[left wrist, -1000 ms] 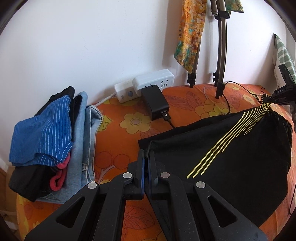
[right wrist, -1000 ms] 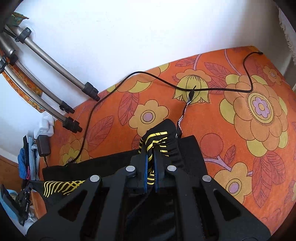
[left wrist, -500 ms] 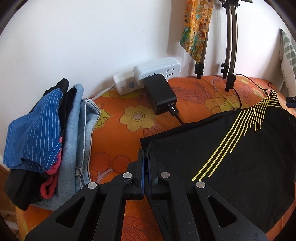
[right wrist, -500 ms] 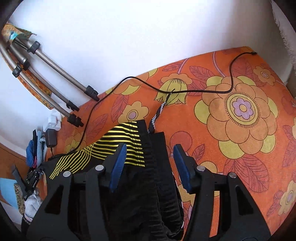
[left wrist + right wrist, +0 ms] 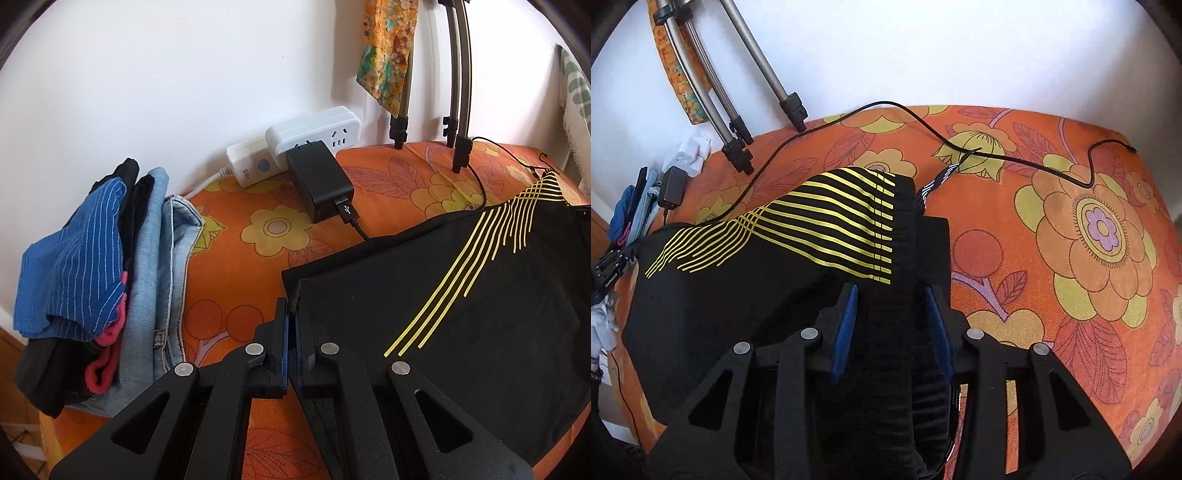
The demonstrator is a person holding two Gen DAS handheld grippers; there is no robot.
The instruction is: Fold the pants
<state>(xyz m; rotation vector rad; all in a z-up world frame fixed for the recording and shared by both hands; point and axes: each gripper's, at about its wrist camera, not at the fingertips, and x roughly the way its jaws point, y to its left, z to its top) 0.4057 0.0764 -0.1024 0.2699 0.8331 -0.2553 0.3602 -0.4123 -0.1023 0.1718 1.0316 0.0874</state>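
Black pants [image 5: 461, 314] with yellow stripes lie spread on the orange flowered cover [image 5: 229, 317]. My left gripper [image 5: 291, 314] is shut on the corner of the pants nearest the clothes pile. In the right wrist view the pants [image 5: 738, 295] lie flat with the striped panel near the waistband [image 5: 905, 258]. My right gripper [image 5: 890, 295] straddles the ribbed waistband with its jaws closing; the blue pads [image 5: 846, 325] still stand apart on either side of the fabric. A black-and-white drawstring [image 5: 938, 182] sticks out from the waistband.
A pile of folded clothes [image 5: 110, 280] sits at the left edge of the cover. White power strips [image 5: 314, 140] and a black charger [image 5: 321, 184] rest by the wall. A black cable [image 5: 997, 155] runs across the cover. Tripod legs [image 5: 764, 85] stand at the back.
My right gripper let go of the bunched waistband, opened wide, rolled, and now stands narrower over it. The pants dropped flat. My left gripper kept its grip and barely moved.
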